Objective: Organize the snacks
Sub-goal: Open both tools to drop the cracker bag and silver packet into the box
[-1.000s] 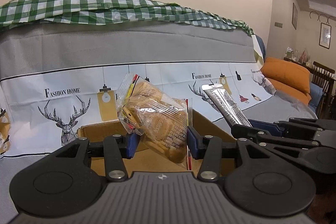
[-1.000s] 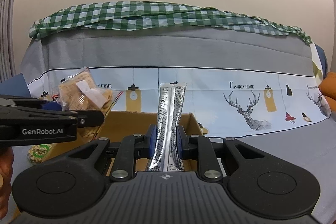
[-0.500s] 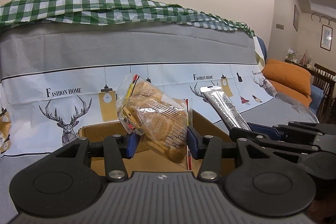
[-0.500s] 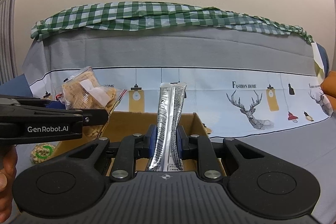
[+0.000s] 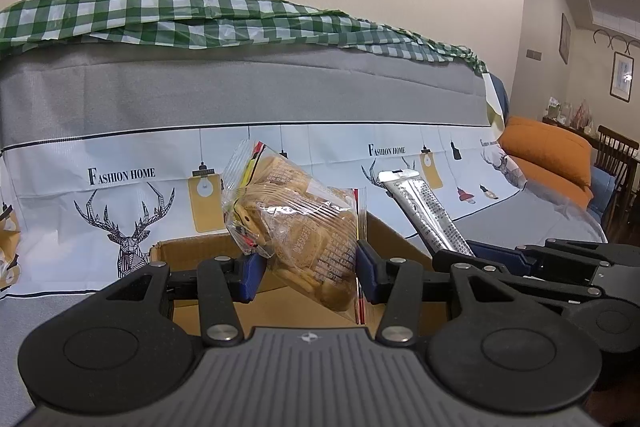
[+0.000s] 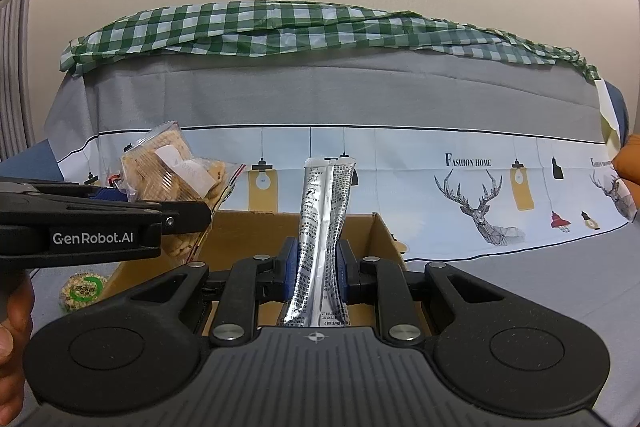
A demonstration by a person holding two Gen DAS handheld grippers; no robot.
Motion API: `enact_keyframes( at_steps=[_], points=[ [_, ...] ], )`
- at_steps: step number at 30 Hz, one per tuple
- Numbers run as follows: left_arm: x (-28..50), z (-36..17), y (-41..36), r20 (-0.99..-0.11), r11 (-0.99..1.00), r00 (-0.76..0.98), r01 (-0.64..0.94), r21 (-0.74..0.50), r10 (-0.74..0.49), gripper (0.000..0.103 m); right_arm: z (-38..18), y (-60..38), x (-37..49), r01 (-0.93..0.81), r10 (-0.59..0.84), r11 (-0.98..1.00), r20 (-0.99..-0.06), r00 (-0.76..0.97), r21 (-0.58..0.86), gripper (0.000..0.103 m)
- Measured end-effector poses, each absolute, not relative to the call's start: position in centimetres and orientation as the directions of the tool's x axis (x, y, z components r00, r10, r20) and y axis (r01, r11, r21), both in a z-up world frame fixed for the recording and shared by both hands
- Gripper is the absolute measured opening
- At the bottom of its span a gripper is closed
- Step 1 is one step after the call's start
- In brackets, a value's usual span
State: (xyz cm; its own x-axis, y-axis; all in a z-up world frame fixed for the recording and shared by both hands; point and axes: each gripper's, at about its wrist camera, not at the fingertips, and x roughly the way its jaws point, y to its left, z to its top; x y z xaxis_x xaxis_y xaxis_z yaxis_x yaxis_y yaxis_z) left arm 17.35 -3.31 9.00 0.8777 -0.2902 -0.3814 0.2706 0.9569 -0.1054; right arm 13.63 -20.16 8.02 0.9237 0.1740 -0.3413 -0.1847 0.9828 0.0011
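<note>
My left gripper (image 5: 308, 269) is shut on a clear bag of biscuits (image 5: 298, 227), held tilted above an open cardboard box (image 5: 180, 247). The right gripper (image 6: 316, 267) is shut on a silver foil stick pack (image 6: 322, 227) that stands upright over the same cardboard box (image 6: 248, 235). In the left wrist view the silver pack (image 5: 424, 213) leans out of the right gripper at the right. In the right wrist view the bag of biscuits (image 6: 172, 171) sits in the left gripper at the left.
The box rests on a sofa with a grey, deer-printed cover (image 6: 480, 187) and a green checked cloth (image 6: 280, 27) along its back. A round green-labelled snack (image 6: 82, 291) lies left of the box. A hand (image 6: 12, 339) shows at the left edge. Orange cushions (image 5: 548, 151) lie far right.
</note>
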Motion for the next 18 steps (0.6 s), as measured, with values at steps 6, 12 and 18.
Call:
enact_keyframes(
  at_steps=[6, 12, 18],
  points=[
    [17.17, 9.05, -3.28, -0.372, 0.956, 0.881, 0.272, -0.107, -0.293, 0.053, 7.99, -20.18, 13.64, -0.187, 0.176, 0.982, -0.34, 0.924, 0.0, 0.021],
    [17.05, 9.07, -3.17, -0.367, 0.956, 0.883, 0.272, -0.113, -0.294, 0.053, 7.88, -20.19, 13.66, -0.187, 0.177, 0.982, -0.34, 0.924, 0.002, 0.021],
    [17.13, 9.32, -2.97, -0.374, 0.949, 0.872, 0.285, -0.134, -0.315, 0.064, 7.75, -20.05, 13.77, -0.183, 0.171, 0.983, -0.348, 0.922, -0.003, 0.025]
  ],
)
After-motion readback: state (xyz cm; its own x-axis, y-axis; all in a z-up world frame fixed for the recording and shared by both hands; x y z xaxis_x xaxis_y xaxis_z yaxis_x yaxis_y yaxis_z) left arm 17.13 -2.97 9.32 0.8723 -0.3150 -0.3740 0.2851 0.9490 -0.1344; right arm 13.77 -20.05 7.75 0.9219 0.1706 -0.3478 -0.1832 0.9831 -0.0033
